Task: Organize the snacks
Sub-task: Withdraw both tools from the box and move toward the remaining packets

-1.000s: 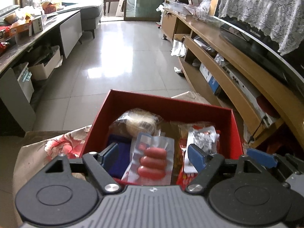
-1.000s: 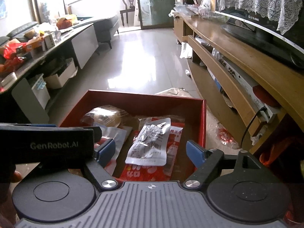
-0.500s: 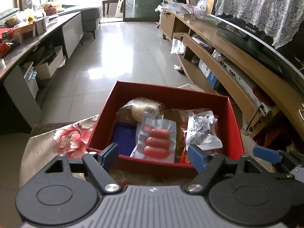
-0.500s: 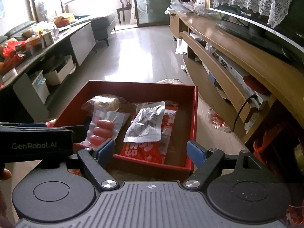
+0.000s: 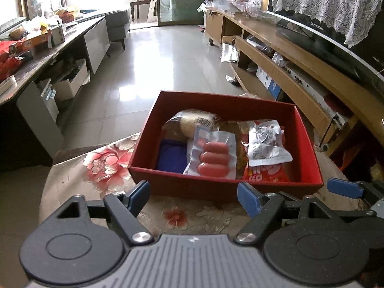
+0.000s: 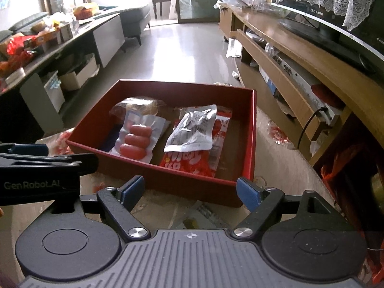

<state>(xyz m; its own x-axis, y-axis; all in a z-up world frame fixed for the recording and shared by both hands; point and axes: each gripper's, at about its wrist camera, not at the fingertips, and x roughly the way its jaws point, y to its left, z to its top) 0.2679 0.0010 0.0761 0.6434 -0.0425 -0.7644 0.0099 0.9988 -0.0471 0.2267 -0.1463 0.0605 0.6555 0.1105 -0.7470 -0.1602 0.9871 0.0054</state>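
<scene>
At the bottom of each wrist view, the left gripper [image 5: 193, 198] and the right gripper [image 6: 190, 190] hover level, side by side, jaws spread wide and holding nothing, short of the box's near wall. Centre frame, the red box [image 5: 223, 187] sits on a floral cloth [image 5: 103, 165], holding a sausage pack [image 5: 212, 158], a silver pouch [image 5: 266, 145] on a red bag [image 5: 266, 176], a bread bun [image 5: 194, 123] and a blue packet [image 5: 171, 157]. The packing looks finished; any further pick is best made from above, pinching a flat edge.
</scene>
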